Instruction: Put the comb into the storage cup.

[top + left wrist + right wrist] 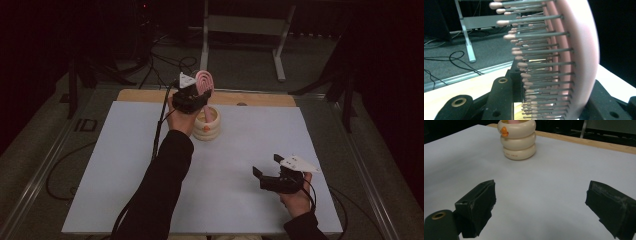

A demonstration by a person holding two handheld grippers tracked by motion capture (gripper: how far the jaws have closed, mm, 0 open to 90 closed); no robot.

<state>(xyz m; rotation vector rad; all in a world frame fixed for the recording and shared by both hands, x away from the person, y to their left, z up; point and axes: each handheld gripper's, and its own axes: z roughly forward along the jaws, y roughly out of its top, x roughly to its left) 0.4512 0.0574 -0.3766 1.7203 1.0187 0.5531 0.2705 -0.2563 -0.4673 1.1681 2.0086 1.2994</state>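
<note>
A pink hairbrush (pixel 204 80) with grey, pink-tipped bristles (pixel 536 52) stands upright at the back of the table. My left gripper (pixel 192 97) is shut on it, one black jaw on either side of the brush head (pixel 579 50). Its pink handle reaches down into a cream ribbed cup (pixel 207 127) that bears a small orange duck figure (pixel 504 131). At the front right, my right gripper (pixel 266 165) rests low over the white sheet (pixel 125 165), open with nothing between its jaws (pixel 541 202). The cup (pixel 518 140) stands well ahead of it.
The white sheet covers most of a wooden table, whose bare strip (pixel 150 95) runs along the back. Behind the table are a white metal stand (pixel 240 25) and cables on the grey floor (pixel 165 60). Dark surroundings lie left and right.
</note>
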